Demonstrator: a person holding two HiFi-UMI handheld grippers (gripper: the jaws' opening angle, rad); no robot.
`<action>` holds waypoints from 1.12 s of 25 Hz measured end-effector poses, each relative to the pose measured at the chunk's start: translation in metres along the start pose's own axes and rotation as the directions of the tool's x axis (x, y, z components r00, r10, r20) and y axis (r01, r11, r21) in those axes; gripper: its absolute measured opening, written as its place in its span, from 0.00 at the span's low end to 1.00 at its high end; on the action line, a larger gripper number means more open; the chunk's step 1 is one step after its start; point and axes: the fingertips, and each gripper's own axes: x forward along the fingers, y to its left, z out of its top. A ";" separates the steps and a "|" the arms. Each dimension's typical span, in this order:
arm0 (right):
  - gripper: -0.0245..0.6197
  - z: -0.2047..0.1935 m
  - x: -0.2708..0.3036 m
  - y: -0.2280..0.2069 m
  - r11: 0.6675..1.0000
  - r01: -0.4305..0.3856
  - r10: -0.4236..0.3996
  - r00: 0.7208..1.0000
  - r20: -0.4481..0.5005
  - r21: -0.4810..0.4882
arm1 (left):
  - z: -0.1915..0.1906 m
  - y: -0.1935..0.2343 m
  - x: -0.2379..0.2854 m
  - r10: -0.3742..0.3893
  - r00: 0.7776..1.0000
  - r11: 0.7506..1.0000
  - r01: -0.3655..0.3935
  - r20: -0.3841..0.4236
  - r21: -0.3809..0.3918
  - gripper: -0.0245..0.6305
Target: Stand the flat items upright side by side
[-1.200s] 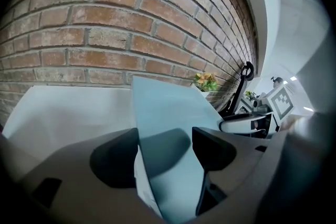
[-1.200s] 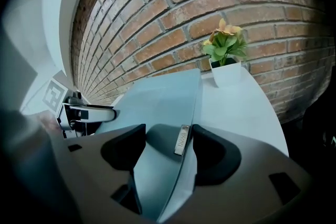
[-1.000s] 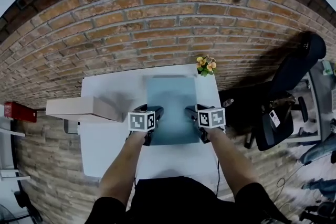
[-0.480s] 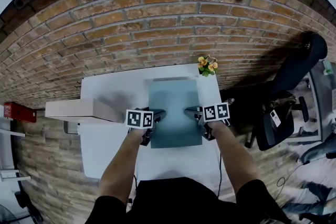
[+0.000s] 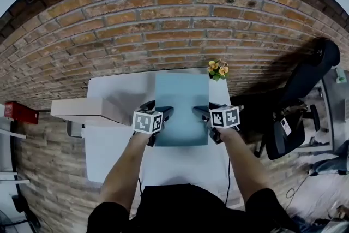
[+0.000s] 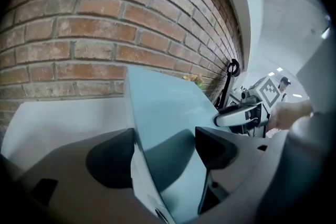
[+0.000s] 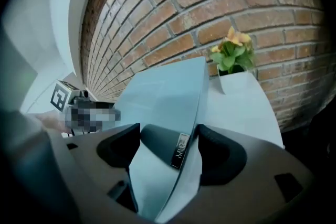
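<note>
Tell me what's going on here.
A person grips a pale blue folder from both sides, left gripper and right gripper each clamped on an edge, holding it tilted above the white table by the brick wall. The left jaws have just been opening, the right closing, with the folder between them.

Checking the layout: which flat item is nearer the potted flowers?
The light-blue case, its corner beside the potted flowers; the white box overhangs the table's left edge.
</note>
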 end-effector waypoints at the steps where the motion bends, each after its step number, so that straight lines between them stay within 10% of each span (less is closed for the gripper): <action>1: 0.58 0.006 -0.004 0.003 1.000 0.010 -0.009 1.000 0.022 -0.026 | 0.005 -0.001 -0.004 0.006 1.000 1.000 -0.006 0.020 0.018 0.60; 28: 0.36 0.040 -0.108 0.055 0.939 0.153 0.010 0.883 0.469 -0.308 | 0.047 -0.044 -0.074 0.075 0.922 0.936 -0.196 0.379 0.293 0.60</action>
